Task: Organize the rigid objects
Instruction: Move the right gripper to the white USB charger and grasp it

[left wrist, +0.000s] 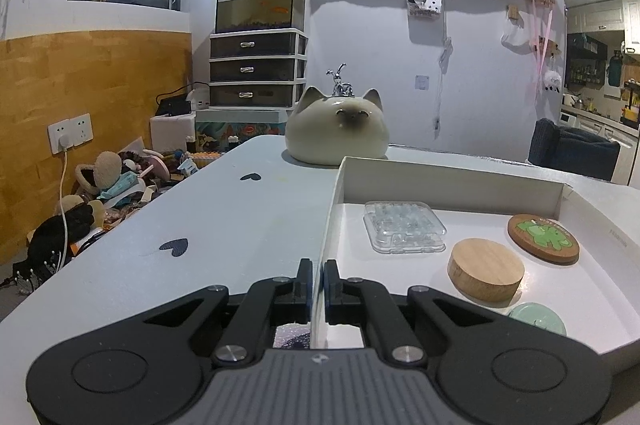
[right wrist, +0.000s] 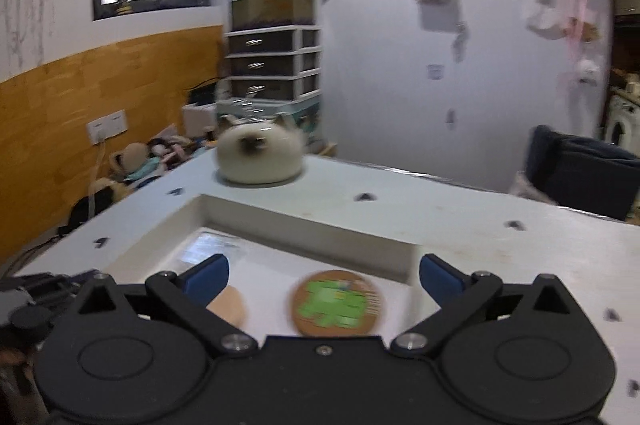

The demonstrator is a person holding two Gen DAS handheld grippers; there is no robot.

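Left fingers: the left gripper has its fingers pressed together on the near side wall of the white tray, pinching the thin wall between the pads and steadying the tray.
Right fingers: the right gripper has its fingers spread wide with nothing between them; it hangs over the tray's near right part, above the cork coaster.
Tray place: on the tabletop, its far left corner just beside the cat-shaped ceramic pot that sits at the far edge.
Cork coaster: the coaster with the green print lies flat near the tray's right wall.
Wooden disc: the thick wooden disc lies just beside the coaster, nearer the tray's near edge.
Clear case: the clear plastic case lies towards the tray's far wall, apart from the disc.
Green disc: a pale green round piece sits at the near edge, partly hidden by the gripper.
Step in hand: the right gripper's view is smeared, so this is a guess: a release seems done and the next piece is to be fetched.
Doing it well: keep the left pinch firm so the tray does not slide, carry the spread fingers clear above the pieces already laid down, and set the next piece in the bare part near the left wall.
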